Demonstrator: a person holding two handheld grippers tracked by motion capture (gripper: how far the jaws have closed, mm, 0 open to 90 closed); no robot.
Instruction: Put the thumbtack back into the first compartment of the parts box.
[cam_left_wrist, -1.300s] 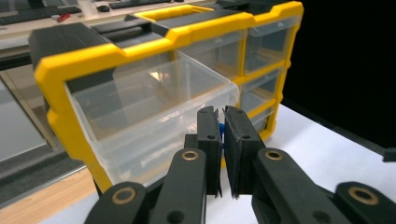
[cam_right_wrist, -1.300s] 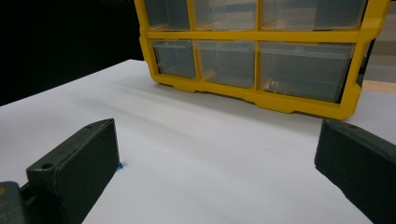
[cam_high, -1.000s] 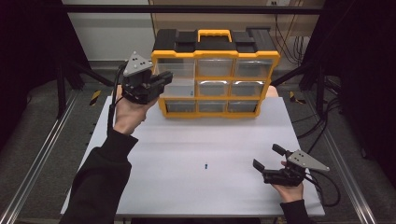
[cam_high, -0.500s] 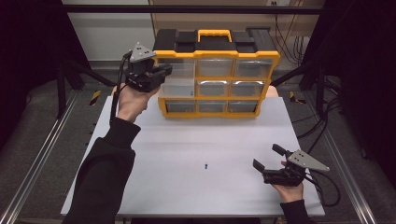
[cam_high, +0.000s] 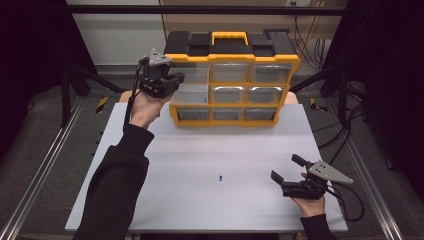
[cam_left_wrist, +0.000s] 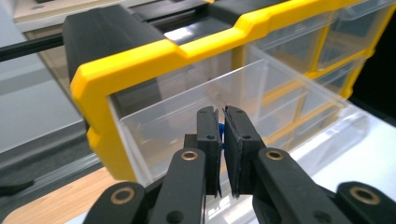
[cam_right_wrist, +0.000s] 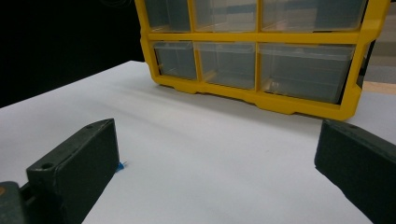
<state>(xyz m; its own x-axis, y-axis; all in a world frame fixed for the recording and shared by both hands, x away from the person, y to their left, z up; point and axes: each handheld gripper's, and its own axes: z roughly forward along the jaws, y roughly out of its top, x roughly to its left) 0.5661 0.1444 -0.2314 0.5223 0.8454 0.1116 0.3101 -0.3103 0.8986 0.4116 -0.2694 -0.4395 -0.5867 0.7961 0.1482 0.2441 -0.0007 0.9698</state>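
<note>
A yellow and black organizer (cam_high: 235, 50) with clear drawers stands at the table's far side. Its left drawer (cam_high: 192, 93) in the middle row is pulled out. My left gripper (cam_high: 175, 80) hovers over that drawer's left end. In the left gripper view its jaws are shut on a small blue piece (cam_left_wrist: 220, 134), just above the open clear drawer (cam_left_wrist: 187, 116). My right gripper (cam_high: 285, 167) rests low at the table's front right, open with nothing between its fingers (cam_right_wrist: 74, 163). A second small blue piece (cam_high: 220, 177) lies on the white table, left of the right gripper.
The white table (cam_high: 210, 150) has a wooden strip (cam_high: 292, 97) behind the organizer. Black frame legs and cables stand beyond the table at both sides. In the right gripper view the organizer's lower drawers (cam_right_wrist: 299, 70) are closed.
My left gripper has moved right and farther back, from beside the organizer's left end to over the pulled-out drawer. The right gripper has stayed still.
</note>
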